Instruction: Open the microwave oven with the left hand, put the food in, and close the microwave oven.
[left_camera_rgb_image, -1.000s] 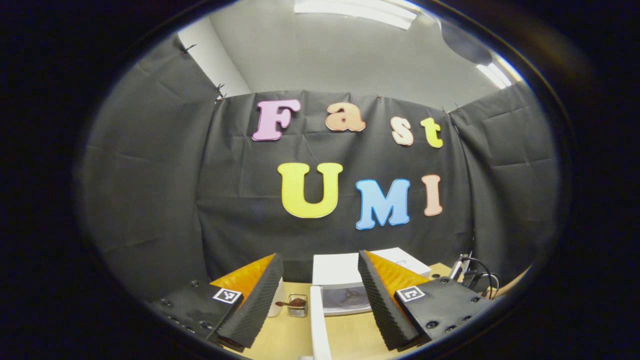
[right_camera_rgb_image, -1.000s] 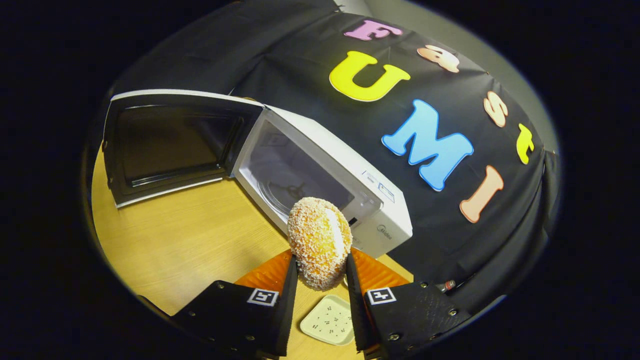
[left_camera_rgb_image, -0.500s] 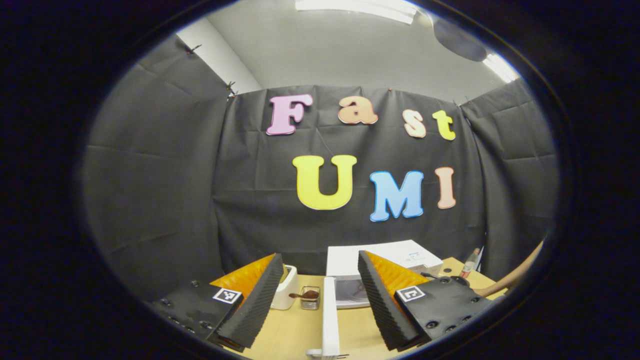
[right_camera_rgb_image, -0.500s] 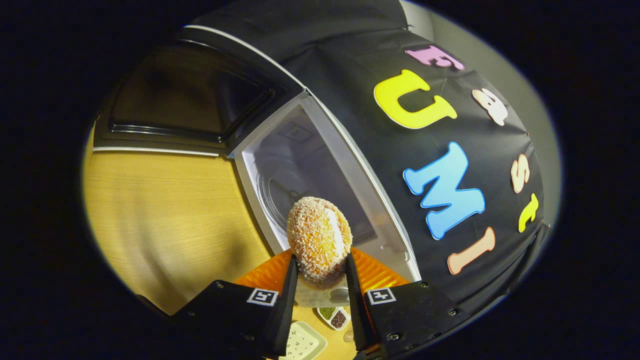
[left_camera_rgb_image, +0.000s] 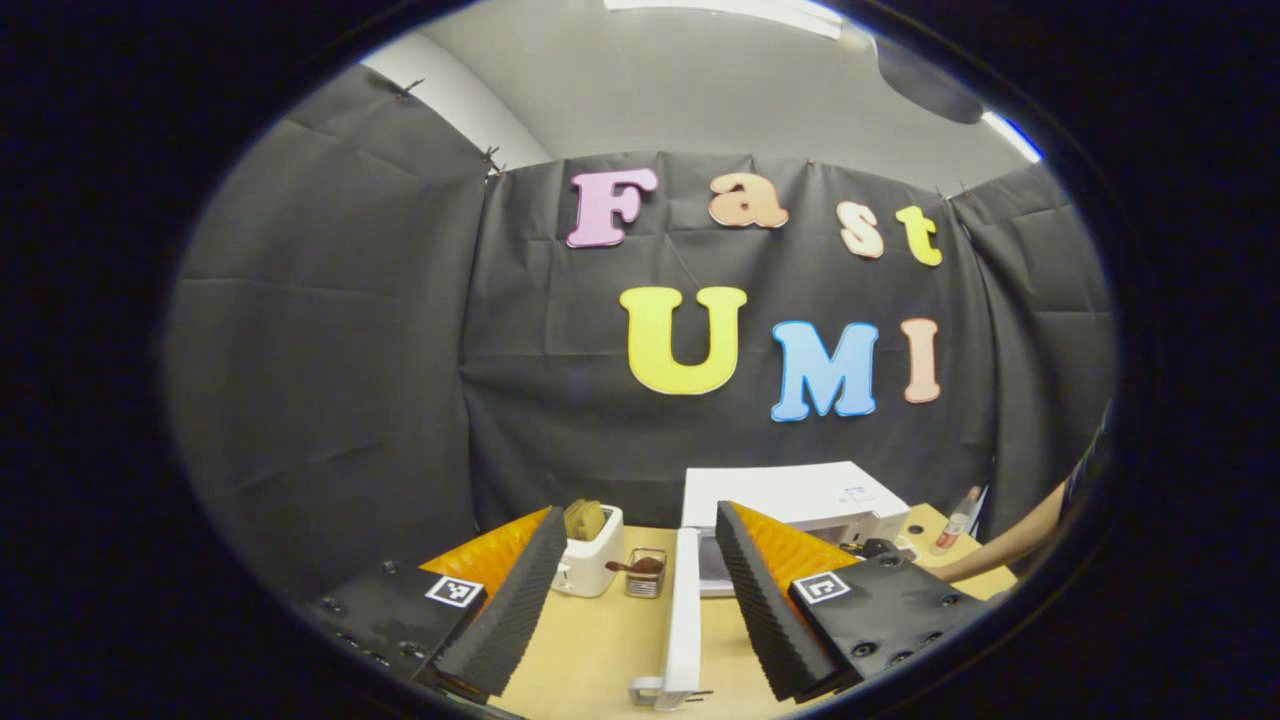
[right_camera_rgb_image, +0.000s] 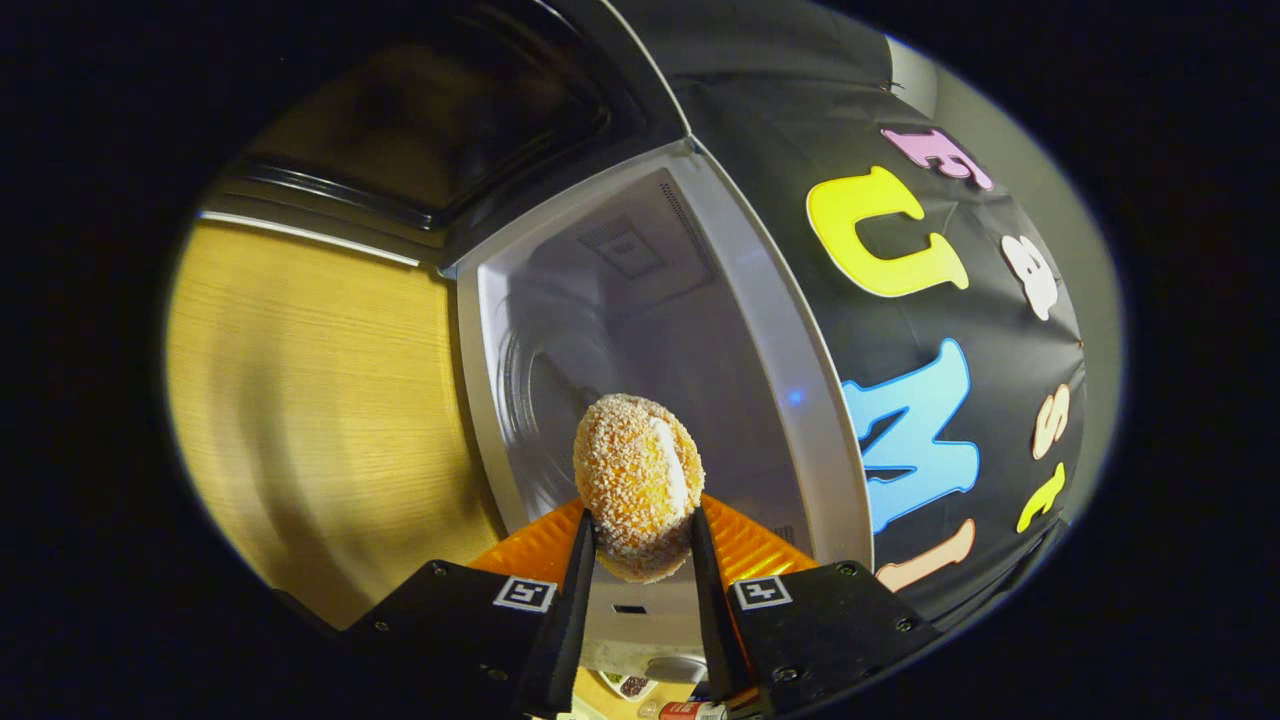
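Now closer, the right tongs (right_camera_rgb_image: 640, 560), clenched on the crumbed bun (right_camera_rgb_image: 638, 485), neared the open microwave (right_camera_rgb_image: 640, 350) at frame centre; left tongs (left_camera_rgb_image: 630, 600) gaped, empty.

right claw (right_camera_rgb_image: 640, 560) grips the crumbed bun (right_camera_rgb_image: 637, 484) before the open microwave (right_camera_rgb_image: 640, 330).

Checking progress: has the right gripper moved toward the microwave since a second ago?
Yes. The right gripper, shut on the crumbed bun, moved closer to the microwave cavity.
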